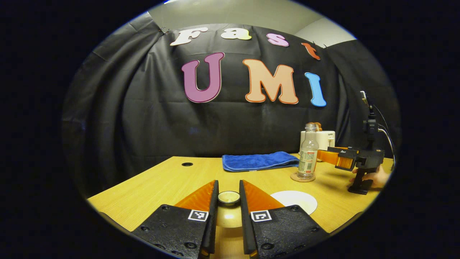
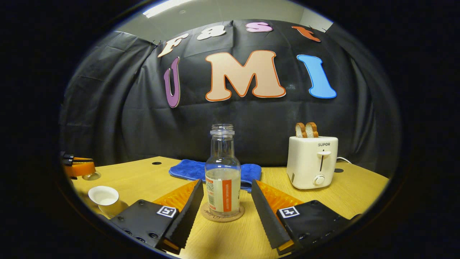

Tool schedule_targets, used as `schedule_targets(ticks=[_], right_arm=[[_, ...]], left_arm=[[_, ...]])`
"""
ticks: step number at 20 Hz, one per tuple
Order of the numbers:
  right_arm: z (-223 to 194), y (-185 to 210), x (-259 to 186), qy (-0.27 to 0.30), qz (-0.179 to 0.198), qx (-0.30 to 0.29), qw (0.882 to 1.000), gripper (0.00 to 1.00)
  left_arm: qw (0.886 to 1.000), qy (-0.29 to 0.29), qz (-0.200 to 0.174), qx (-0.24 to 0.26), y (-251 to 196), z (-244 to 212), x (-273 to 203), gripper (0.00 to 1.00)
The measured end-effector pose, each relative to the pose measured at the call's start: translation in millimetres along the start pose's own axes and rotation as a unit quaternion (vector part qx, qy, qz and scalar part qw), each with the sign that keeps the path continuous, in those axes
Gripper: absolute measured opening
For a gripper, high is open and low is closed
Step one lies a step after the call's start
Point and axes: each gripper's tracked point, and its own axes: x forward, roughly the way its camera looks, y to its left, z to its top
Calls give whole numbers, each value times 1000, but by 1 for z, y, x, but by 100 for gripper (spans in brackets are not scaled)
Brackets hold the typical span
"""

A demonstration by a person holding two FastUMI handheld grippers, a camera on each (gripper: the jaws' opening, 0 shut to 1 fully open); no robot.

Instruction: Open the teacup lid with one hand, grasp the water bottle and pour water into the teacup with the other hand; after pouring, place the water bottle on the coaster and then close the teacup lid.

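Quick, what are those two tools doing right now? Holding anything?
Left tool: closed on the teacup lid.
Right tool: open, one finger each side of the water bottle, not gripping it.

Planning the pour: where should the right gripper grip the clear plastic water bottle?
Grip the clear plastic water bottle around its labelled body, coming in level from the front. It stands upright on the round cork coaster, and the open right gripper already flanks it.

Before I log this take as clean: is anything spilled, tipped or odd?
Nothing stands out. The bottle stands upright on its coaster, the cup is upright, and the table looks dry. The left gripper holds the lid.
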Motion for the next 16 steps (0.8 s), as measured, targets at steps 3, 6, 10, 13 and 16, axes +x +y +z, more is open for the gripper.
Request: schedule_targets(ticks=[3,6,10,13,16], right_arm=[[-5,-1,-23,-2,6,0,1000,87],[-4,-6,-45,-3,4,0,1000,87],[-3,-11,-67,-3,9,0,1000,87],[-3,-17,-78,-4,3,-1,1000,87],[-2,-14,-82,-4,9,0,1000,87]], left_arm=[[999,-1,-50,-1,-24,-1,8,28],[995,-1,-104,-1,-50,0,12,28],[989,3,-150,-1,-74,-1,10,28],[982,29,-187,12,-93,-10,9,28],[979,58,-194,27,-98,-19,11,28]])
